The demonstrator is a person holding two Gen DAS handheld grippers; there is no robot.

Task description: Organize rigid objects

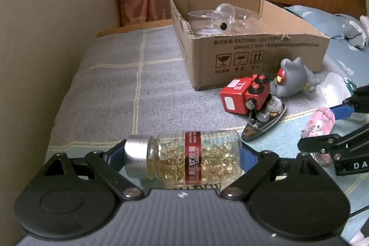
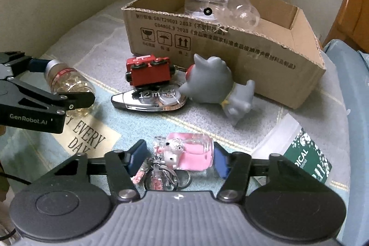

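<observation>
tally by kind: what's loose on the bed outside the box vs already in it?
Bottles: 2, capsule bottle, pink keychain bottle
Toys: 2, red train, grey cat figure
Tape dispenser: 1
Packet: 1
In cardboard box, clear cups: at least 2
Total: 8

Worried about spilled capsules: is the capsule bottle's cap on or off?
On. The silver cap sits on the neck of the capsule bottle, which lies sideways in the left claw; no capsules lie loose on the bedspread.
</observation>
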